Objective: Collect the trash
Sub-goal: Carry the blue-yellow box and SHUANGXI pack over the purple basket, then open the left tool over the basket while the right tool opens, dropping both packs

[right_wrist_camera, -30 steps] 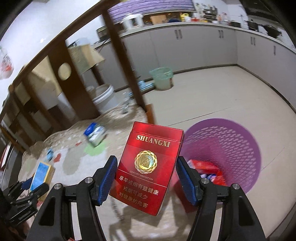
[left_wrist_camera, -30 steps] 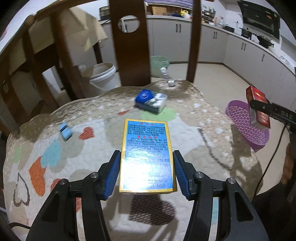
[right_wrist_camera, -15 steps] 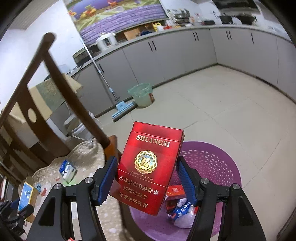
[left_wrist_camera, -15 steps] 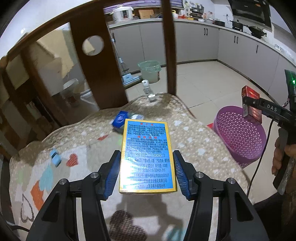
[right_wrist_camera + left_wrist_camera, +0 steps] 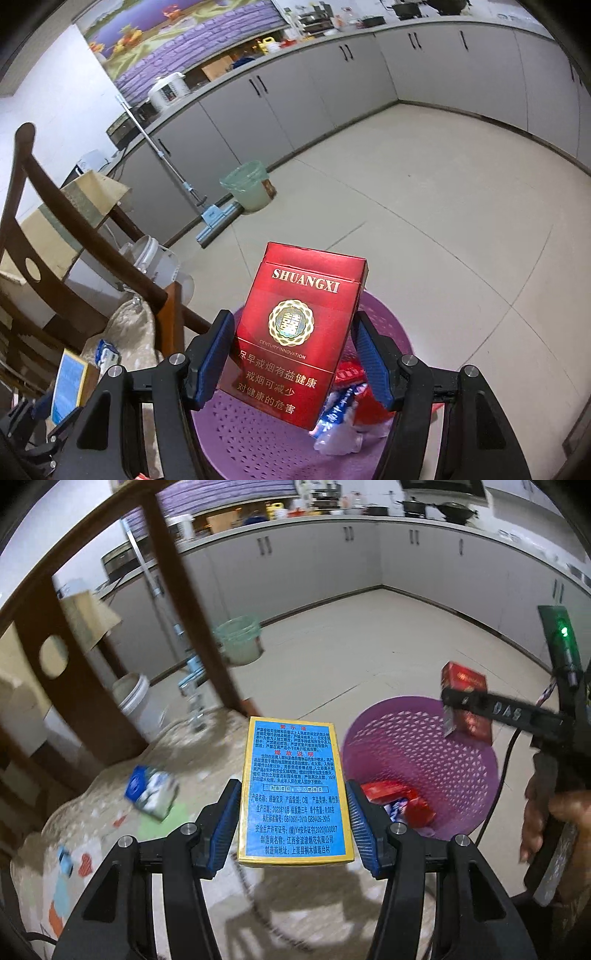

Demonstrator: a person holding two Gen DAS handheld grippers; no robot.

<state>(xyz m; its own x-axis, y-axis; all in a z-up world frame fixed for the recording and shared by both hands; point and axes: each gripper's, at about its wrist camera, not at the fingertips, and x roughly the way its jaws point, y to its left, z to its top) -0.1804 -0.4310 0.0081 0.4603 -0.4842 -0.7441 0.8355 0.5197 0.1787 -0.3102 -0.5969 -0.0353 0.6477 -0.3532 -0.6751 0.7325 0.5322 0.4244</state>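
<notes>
Gripping: right gripper (image 5: pixel 295 365) a red SHUANGXI pack (image 5: pixel 295 332), left gripper (image 5: pixel 293 823) a blue-labelled box (image 5: pixel 293 794).

Both views show even, cool indoor light; no lamp is in view. Left wrist view: strong motion blur over the chair frame (image 5: pixel 173 602), the green bin (image 5: pixel 238 640) and the patterned cloth (image 5: pixel 110 812); the blue and yellow box (image 5: pixel 293 790) held close to the lens stays sharp, print readable. A soft shadow smears on the surface below it. A green indicator light (image 5: pixel 564 630) blooms slightly at the right. Right wrist view: much sharper throughout; the red pack (image 5: pixel 295 332) is crisp, with a mild sheen on its face. The floor (image 5: pixel 424 206) carries broad, dull reflections. Both pictures bend straight lines heavily and darken to black at the corners.
</notes>
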